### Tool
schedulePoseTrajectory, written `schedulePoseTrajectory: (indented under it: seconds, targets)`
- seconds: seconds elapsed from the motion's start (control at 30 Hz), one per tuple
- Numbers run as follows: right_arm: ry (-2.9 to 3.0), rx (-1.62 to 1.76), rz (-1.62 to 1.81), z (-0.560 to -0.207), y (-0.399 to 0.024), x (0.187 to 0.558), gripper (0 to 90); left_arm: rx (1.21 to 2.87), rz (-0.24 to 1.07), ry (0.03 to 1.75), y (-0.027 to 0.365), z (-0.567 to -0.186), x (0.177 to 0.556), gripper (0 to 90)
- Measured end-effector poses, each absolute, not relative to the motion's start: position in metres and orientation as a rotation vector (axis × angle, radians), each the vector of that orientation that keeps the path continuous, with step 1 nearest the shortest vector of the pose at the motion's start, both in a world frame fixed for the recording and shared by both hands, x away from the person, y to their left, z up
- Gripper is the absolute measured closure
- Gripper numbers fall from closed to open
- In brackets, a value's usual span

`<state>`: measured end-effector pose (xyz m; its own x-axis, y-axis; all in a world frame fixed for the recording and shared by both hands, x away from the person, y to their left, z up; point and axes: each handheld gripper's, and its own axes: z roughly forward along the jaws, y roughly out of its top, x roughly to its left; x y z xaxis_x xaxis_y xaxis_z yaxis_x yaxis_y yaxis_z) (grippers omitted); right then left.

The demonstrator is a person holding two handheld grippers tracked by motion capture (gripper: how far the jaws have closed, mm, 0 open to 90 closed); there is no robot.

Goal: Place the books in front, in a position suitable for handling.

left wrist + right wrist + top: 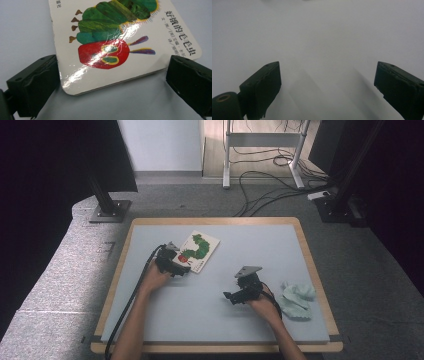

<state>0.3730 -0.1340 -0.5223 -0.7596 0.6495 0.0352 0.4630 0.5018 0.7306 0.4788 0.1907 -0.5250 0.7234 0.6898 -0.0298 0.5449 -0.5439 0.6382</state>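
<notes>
Grey-blue desk: a pale mat with a wooden border, carrying a board book at its far left and a cloth at its near right.
Board book: lay flat on the desk, white cover up, with a green caterpillar with a red head and a line of print along one edge; it sat turned at an angle to the desk's edges.
Book up close: the glossy cover caught the light; its rounded near corner pointed toward the left gripper's camera, and its thick edge rested on the desk.
Left gripper: held in the person's left hand, at the book's near-left corner, a black cable trailing back along the forearm.
Left gripper state: jaws stood wide apart, one on each side of the book's near corner; the left jaw was just beside the book's edge, the right one clear of it, and nothing was gripped.
Right gripper: held in the person's right hand over bare desk, well apart from the book, with a grey three-cornered plate on top.
Right gripper state: jaws stood wide apart above plain grey surface, with nothing between them.
Cloth: pale green, crumpled, just to the right of the right hand.
</notes>
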Motion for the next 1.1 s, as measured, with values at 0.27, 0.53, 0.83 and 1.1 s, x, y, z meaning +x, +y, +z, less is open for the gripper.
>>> schedulePoseTrajectory:
  seconds: [0.27,0.53,0.83,1.1]
  targets:
    - [2.489,0.969,1.129,-0.522,-0.132,0.388,6.7,2.322,0.248,0.853,0.174,-0.524,0.468,0.0]
    - [2.486,0.991,1.126,-0.528,-0.128,0.402,7.6,2.342,0.218,0.75,0.151,-0.525,0.453,0.0]
    - [2.476,1.011,1.153,-0.527,-0.118,0.43,10.6,2.335,0.197,0.72,0.152,-0.525,0.453,0.0]
    - [2.495,1.017,1.207,-0.53,-0.101,0.451,15.3,2.335,0.254,0.713,0.154,-0.528,0.457,0.0]
